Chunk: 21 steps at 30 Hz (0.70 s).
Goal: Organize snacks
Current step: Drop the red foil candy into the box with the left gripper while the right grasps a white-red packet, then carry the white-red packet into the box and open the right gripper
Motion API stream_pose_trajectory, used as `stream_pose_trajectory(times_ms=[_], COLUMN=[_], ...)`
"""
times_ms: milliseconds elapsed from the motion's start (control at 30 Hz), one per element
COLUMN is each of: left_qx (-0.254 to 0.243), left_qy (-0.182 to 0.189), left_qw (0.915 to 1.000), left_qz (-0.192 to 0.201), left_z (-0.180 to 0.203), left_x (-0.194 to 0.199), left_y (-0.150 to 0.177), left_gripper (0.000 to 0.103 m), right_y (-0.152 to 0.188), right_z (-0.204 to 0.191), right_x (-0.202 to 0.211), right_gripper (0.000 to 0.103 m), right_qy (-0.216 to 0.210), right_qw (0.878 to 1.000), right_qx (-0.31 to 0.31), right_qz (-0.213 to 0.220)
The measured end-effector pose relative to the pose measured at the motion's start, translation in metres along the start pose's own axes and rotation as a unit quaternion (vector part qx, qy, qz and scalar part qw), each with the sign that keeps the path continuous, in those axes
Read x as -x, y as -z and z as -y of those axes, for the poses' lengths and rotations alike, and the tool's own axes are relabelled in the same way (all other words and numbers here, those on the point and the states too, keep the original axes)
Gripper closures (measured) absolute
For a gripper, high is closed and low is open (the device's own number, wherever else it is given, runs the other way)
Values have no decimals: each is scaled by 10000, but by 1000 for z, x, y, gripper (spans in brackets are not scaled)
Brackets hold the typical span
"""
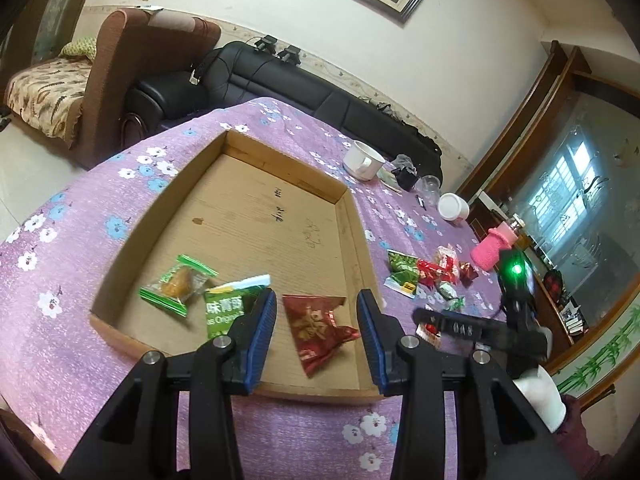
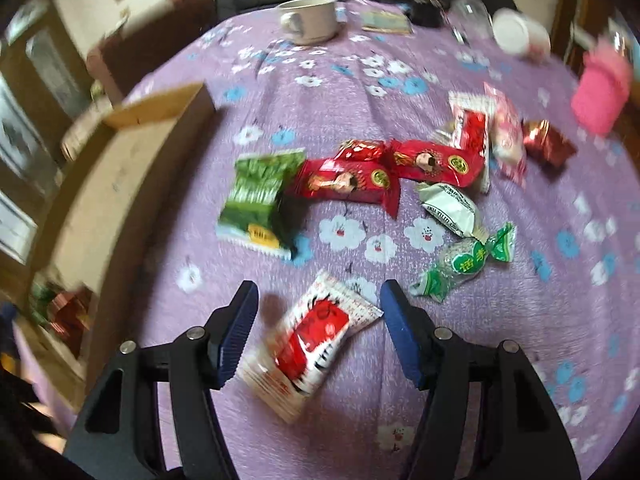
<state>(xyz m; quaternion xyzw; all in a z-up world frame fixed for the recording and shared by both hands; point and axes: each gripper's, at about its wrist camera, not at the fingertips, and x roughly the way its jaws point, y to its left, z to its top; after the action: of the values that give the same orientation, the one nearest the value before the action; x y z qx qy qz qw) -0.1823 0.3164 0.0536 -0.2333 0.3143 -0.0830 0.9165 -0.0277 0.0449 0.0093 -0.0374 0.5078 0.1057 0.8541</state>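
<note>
In the left wrist view, the left gripper (image 1: 316, 320) hovers with its blue-padded jaws spread and empty above the shallow brown cardboard tray (image 1: 360, 248), where a dark red foil snack packet (image 1: 318, 330) lies between the fingers at lower centre, beside a green-and-white snack bag (image 1: 228, 306) and a clear green-edged pastry wrapper (image 1: 178, 284) to its left. In the blurred right wrist view, the right gripper (image 2: 320, 320) stands open over the purple flowered tablecloth (image 2: 520, 320), a white-and-red snack sachet (image 2: 316, 336) lying loose between its fingers at lower centre, touching neither pad. More red and green wrapped snacks (image 2: 400, 168) are scattered across the middle of that frame.
</note>
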Motion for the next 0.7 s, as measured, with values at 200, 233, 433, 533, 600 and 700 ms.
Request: stream_pose_trajectory(times_ms=[200,233,433,533,600,700], left_qx=[227,273,397,439,460,480], left_qy=[-24,0,51,96,107,45], left_qw=[9997,9996,9991,9989,9987,9985], left_qz=[-18,-5,145,160,180,256], left_z=[-14,-15,-19,-20,-22,-27], left_x=[1,2,13,16,18,27], left_y=[0,1,-1,-1,-1,-2], left_gripper=[60,60,57,55,53,51], right_y=[23,23,7,-7,-17,-29], right_z=[6,9,-14,-41,-63,-98], right_x=[16,20,56,65,59,43], right_gripper=[66,66,66,66,66,66], right_qy=[-277,-445,-1119,-1638,-1946,-2138], right_qw=[9991,9985,9898,9811,9758,9708], right_qx=[228,184,341,537,672,929], right_qz=[236,275,808,877,743,570])
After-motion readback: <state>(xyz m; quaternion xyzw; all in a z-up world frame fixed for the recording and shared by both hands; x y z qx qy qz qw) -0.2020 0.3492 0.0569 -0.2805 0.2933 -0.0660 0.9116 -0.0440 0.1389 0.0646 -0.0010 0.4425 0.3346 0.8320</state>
